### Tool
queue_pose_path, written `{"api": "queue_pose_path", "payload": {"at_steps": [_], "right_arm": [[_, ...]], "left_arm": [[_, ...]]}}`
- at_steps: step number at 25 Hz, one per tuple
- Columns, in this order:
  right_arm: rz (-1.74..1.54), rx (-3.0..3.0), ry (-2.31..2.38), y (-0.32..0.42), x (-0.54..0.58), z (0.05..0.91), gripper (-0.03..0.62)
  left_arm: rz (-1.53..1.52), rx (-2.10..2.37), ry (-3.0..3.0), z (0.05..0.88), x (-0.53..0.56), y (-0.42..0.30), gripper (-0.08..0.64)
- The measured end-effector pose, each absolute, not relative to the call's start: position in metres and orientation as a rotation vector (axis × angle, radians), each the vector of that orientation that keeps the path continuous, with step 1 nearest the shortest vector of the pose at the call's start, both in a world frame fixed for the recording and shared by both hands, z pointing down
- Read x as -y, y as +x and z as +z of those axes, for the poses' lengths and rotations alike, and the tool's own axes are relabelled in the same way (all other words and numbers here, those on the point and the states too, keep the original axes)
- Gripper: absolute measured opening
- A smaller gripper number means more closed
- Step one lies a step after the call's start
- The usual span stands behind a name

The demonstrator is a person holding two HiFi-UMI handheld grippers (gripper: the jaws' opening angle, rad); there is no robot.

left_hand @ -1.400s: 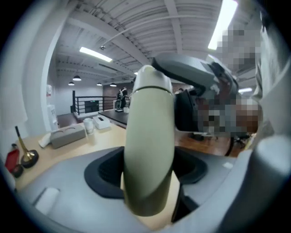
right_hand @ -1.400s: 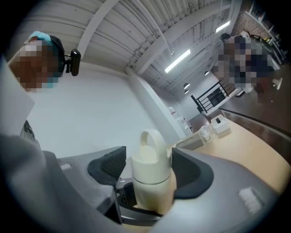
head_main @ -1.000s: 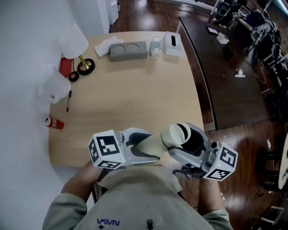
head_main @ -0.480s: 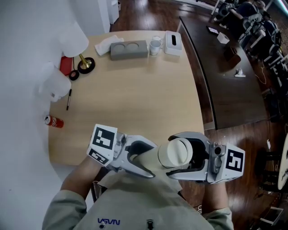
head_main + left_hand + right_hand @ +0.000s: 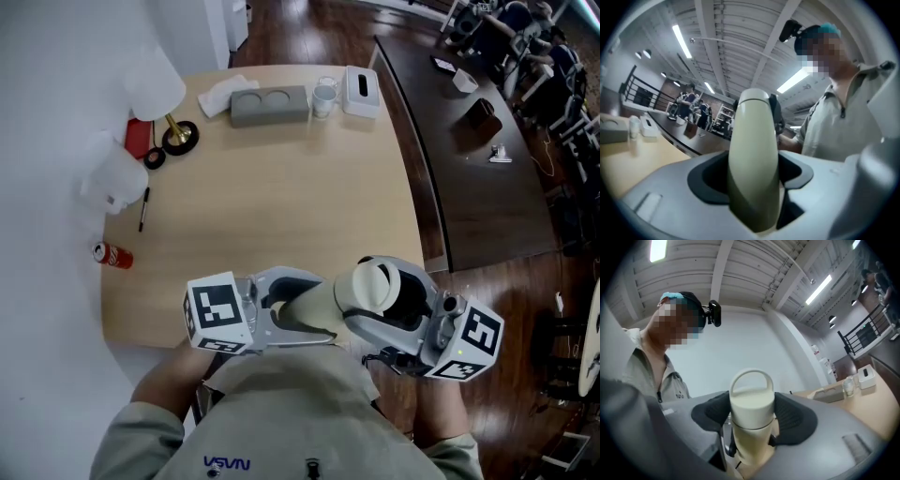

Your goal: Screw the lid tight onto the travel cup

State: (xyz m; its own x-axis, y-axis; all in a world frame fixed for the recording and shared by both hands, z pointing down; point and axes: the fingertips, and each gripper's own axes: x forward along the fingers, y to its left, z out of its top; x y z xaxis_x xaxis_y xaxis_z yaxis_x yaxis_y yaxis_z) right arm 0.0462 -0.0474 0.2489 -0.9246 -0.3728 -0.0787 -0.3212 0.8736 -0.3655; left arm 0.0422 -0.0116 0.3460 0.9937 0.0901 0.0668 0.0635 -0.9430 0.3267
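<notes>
My left tool (image 5: 753,185) clamps the cup (image 5: 752,136). My right tool (image 5: 751,422) has just been closing on the lid (image 5: 751,401) and seems to touch it; a weak grip could slip.

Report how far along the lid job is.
Done: the lid sits on the travel cup. In hand: left tongs clamp the cup's body; right tongs have just been closing, the lid gripped between them. Left: the tightening twists; a seam shows under the lid, so tightness can't be judged.

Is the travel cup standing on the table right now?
No: the travel cup is held level in the air, clamped in the left tongs, clear of the table.
</notes>
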Motion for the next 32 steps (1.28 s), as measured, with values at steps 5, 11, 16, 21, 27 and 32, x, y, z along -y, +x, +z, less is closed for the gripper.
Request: {"api": "queue_pose_path", "payload": {"at_steps": [5,11,16,21,27,32], "right_arm": [[-0.628,-2.775,-0.881,0.052,0.080,0.261,0.287],[-0.809,-2.555,-1.211,0.055,0.109,0.285,0.287],[-0.897,-2.485,-1.253,0.058,0.115,0.295,0.287],[-0.846,-2.583,-1.098,0.049,0.107,0.285,0.291],[-0.712,-2.745,-0.772,0.044,0.078,0.260,0.291],[-0.598,-2.868,-0.492,0.044,0.049,0.242,0.291]], "left_arm": [[0.288,0.353,2.974,0.357,0.048,0.042,0.313],[0.585,0.984,2.992,0.382,0.082,0.029,0.313],[0.638,1.069,2.963,0.393,0.085,0.028,0.314],[0.312,0.694,2.884,0.383,0.074,0.033,0.314],[-0.071,0.140,2.716,0.348,0.043,0.028,0.314],[-0.205,-0.301,2.526,0.322,0.015,0.019,0.314]]}}
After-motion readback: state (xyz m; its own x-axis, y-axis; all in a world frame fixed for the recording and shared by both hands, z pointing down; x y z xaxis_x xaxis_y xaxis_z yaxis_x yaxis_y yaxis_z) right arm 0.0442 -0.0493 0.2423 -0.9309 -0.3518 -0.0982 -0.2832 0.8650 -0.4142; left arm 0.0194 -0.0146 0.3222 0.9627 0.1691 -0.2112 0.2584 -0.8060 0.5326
